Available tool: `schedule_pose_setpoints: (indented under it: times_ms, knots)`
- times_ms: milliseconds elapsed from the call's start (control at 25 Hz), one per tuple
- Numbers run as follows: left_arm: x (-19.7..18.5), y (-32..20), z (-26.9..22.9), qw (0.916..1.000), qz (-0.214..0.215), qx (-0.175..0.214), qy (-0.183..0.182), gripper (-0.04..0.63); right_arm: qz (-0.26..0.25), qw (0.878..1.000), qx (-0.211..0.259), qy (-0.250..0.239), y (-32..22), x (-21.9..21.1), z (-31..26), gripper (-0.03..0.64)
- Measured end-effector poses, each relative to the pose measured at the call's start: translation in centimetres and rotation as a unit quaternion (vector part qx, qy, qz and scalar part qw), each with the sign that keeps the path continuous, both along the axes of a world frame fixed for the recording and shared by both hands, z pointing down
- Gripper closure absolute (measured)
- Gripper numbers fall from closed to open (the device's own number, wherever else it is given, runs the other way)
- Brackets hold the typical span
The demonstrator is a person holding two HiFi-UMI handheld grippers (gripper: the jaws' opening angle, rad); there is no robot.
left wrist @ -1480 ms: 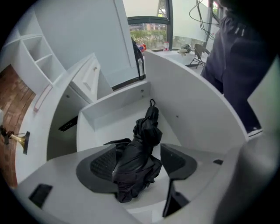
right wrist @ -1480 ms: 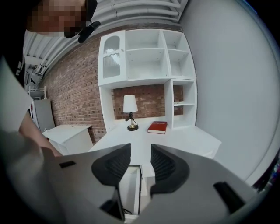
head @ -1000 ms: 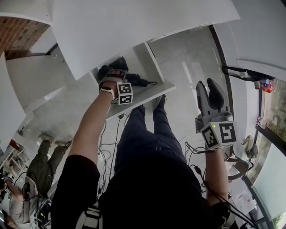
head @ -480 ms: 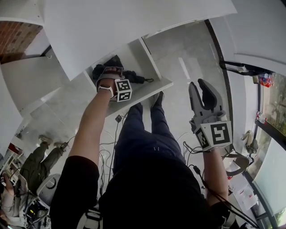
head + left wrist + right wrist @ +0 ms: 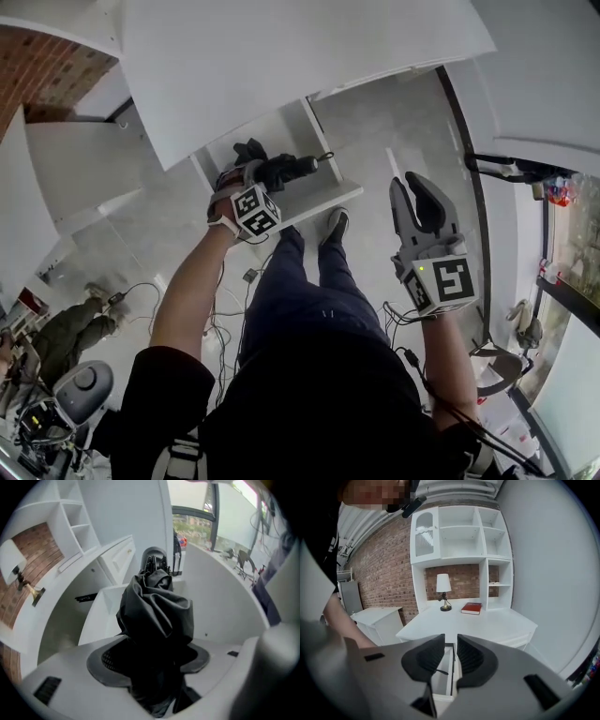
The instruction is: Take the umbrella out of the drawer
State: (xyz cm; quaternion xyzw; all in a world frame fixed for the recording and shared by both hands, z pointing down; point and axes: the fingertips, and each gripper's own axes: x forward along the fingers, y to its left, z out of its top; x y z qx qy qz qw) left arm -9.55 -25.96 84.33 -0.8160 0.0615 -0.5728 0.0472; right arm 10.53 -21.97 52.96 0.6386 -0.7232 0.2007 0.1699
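The black folded umbrella hangs just above the open white drawer, clear of its floor. My left gripper is closing on the bunched fabric. In the left gripper view the umbrella fills the gap between the pads, and its handle end points away from me. The drawer lies below it. My right gripper hovers to the right over the floor. Its jaws are closing to a narrow slit with nothing between them.
A white desk with a lamp and a red book stands over the drawer. Shelves rise against a brick wall. Cables trail on the floor by my legs. Another person sits at lower left.
The left gripper has come up out of the drawer with the umbrella and rolled at the wrist. The right gripper's jaws have narrowed and it shifted slightly left.
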Motion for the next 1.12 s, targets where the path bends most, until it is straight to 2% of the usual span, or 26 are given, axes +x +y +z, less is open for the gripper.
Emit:
schedule_pose_setpoints:
  times_ms: [80, 160, 280, 400, 520, 600, 760, 960, 1120]
  knots:
    - [0.2, -0.3, -2.1, 0.9978, -0.059, -0.009, 0.03, 0.324, -0.012, 1.0, 0.016, -0.004, -0.2, 0.3, -0.7, 0.54]
    - [0.2, -0.9, -4.3, 0.9919, -0.113, -0.007, 0.058, 0.324, -0.023, 0.999, 0.031, -0.005, -0.4, 0.7, -1.4, 0.54]
    - [-0.3, -0.9, -7.7, 0.9815, -0.169, 0.0, 0.091, 0.324, -0.029, 0.999, 0.04, -0.011, 0.2, 1.1, -2.7, 0.543]
    - [-1.0, -1.9, -11.1, 0.9687, -0.217, 0.003, 0.12, 0.324, -0.037, 0.998, 0.052, -0.019, 0.0, 1.3, -3.6, 0.548]
    - [-1.6, -3.2, -14.7, 0.9523, -0.265, 0.008, 0.151, 0.324, -0.043, 0.996, 0.072, -0.032, -0.7, 1.8, -4.9, 0.554]
    - [-2.0, -3.5, -17.2, 0.944, -0.284, 0.016, 0.167, 0.324, -0.042, 0.995, 0.088, -0.038, -0.7, 2.3, -6.2, 0.56]
    - [-2.7, -4.5, -22.0, 0.9366, -0.294, 0.034, 0.187, 0.324, -0.057, 0.989, 0.125, -0.05, -0.9, 2.3, -9.7, 0.568]
    - [-4.1, -7.1, -26.9, 0.9207, -0.334, 0.058, 0.193, 0.322, -0.095, 0.981, 0.158, -0.055, -0.9, 1.8, -12.9, 0.571]
    - [-4.8, -9.2, -28.5, 0.908, -0.369, 0.07, 0.187, 0.322, -0.112, 0.977, 0.169, -0.057, -0.8, 2.0, -13.9, 0.574]
